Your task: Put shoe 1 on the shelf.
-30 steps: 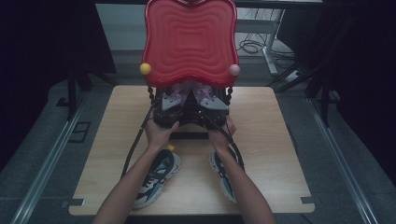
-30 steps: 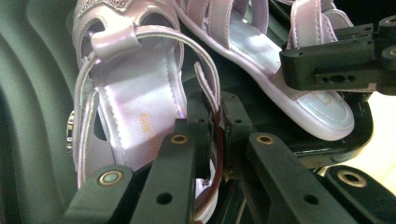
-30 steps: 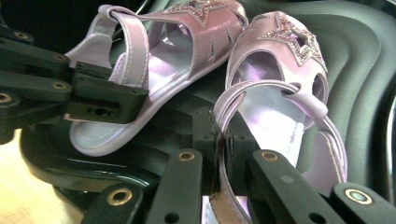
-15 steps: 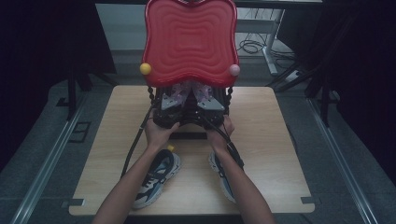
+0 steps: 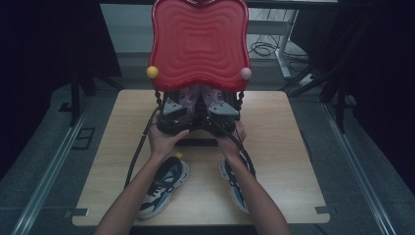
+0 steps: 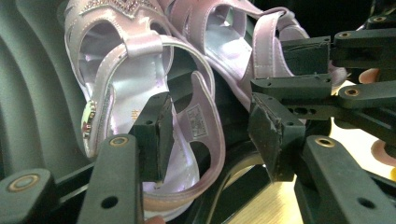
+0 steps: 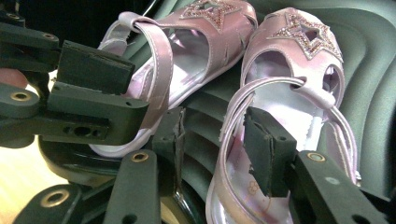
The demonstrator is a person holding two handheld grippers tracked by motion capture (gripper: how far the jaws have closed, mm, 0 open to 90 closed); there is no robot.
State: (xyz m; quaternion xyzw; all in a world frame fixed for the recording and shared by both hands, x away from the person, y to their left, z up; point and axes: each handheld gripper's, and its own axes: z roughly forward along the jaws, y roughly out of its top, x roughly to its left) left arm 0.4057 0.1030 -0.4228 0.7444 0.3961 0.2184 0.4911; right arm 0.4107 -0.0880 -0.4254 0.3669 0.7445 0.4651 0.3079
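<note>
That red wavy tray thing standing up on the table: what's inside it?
Two pink sandals with glittery stars lie in the red tray, heels toward the left gripper and right gripper, whose jaws have just been opening. In the high view the tray's back hides its inside.

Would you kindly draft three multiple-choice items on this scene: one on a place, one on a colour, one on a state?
1. Where do the two sneakers lie?
A on the table
B on the red tray
C on the floor
2. What colour are the sandals?
A black
B pale pink
C yellow
3. How do the left gripper's fingers stand?
A pressed together
B apart
C clamped on a sneaker
Answers: 1 A, both rest on the wood. 2 B, shiny pink straps. 3 B, they have just been opening, a heel strap loose between them.
</note>
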